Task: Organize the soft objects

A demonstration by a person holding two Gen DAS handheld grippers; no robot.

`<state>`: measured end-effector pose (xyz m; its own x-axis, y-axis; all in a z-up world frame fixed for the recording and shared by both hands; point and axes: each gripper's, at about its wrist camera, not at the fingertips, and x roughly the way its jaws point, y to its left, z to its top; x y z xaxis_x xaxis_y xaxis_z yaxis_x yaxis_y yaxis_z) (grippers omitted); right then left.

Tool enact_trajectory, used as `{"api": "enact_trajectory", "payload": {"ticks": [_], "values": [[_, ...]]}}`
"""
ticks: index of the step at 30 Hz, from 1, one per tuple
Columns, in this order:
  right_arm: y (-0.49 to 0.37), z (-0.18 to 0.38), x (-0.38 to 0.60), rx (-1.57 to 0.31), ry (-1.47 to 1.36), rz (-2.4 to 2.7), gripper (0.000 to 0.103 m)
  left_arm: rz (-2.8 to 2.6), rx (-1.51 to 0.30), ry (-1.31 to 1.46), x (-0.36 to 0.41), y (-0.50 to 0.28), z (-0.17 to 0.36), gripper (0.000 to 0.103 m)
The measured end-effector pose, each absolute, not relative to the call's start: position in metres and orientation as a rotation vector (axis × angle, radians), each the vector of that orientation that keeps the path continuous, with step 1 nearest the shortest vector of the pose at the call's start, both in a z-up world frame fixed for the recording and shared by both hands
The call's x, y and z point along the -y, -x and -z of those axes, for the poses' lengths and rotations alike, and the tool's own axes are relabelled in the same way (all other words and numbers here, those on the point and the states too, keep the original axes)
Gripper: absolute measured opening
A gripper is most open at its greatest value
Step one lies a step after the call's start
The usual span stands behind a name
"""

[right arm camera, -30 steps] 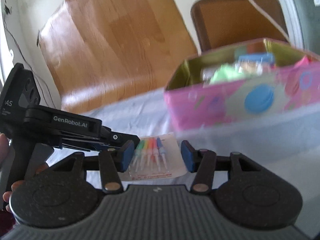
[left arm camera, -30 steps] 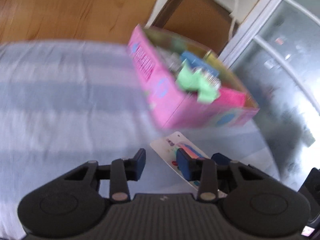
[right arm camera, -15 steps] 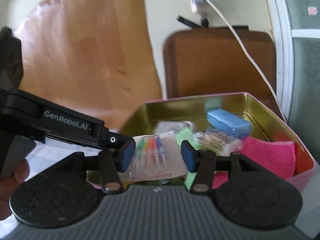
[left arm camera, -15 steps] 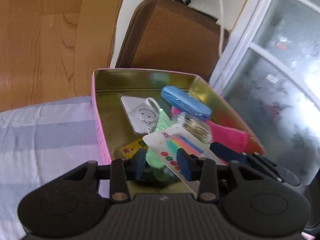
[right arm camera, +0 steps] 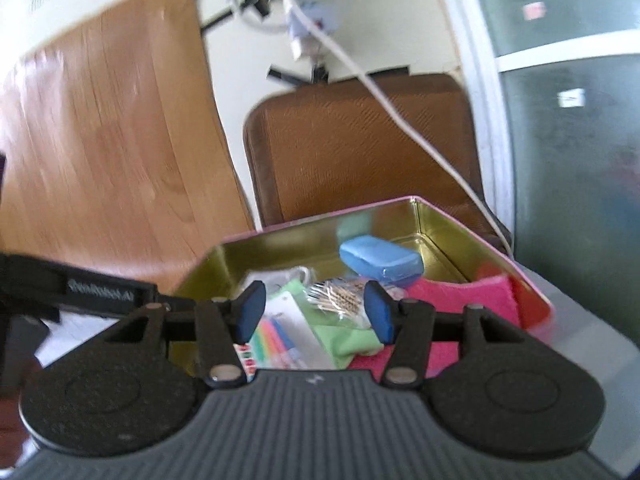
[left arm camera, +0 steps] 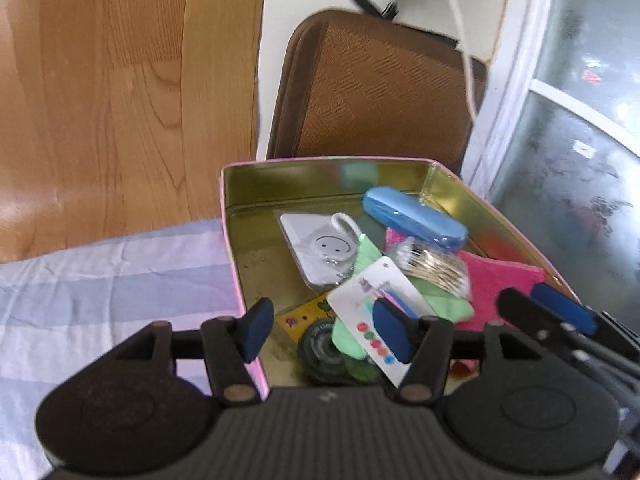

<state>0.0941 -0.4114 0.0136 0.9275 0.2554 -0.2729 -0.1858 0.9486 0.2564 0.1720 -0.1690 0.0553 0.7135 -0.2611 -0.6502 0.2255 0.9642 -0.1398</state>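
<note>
Left claw (left arm camera: 320, 330) had just been opened over the pink tin (left arm camera: 230, 240) – card of coloured picks (left arm camera: 362, 300) released, dropped inside on the green cloth (left arm camera: 440, 306). Right claw (right arm camera: 312, 312) was held apart, empty, above the tin.

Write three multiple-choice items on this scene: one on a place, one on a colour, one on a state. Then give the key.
1. Where does the blue case lie?
A. on the bedsheet
B. in the tin
C. on the chair

2. What colour is the towel by the tin's right wall?
A. pink
B. white
C. brown

3. How do the left gripper fingers stand?
A. clamped on the card
B. shut, empty
C. apart

Key: B, it rests near the tin's far wall; A, bright pink cloth; C, a wide gap shows, nothing gripped.
</note>
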Motion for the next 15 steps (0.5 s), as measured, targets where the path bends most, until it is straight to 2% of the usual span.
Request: {"api": "enact_trajectory", "payload": {"ticks": [3, 5, 10, 12, 15], "values": [[-0.061, -0.019, 0.418, -0.274, -0.272, -0.226, 0.057, 0.253, -0.678, 0.004, 0.175, -0.145, -0.064, 0.069], [-0.036, -0.019, 0.421, -0.260, -0.288, -0.226, 0.058, 0.239, -0.637, -0.038, 0.179, -0.123, -0.068, 0.071], [0.002, -0.015, 0.415, -0.279, -0.316, -0.217, 0.063, 0.219, -0.567, -0.094, 0.181, -0.073, -0.076, 0.101], [0.014, -0.013, 0.413, -0.304, -0.321, -0.211, 0.075, 0.208, -0.547, -0.102, 0.178, -0.057, -0.078, 0.103], [0.028, -0.010, 0.412, -0.331, -0.329, -0.213, 0.084, 0.201, -0.540, -0.124, 0.175, -0.035, -0.078, 0.103]]}}
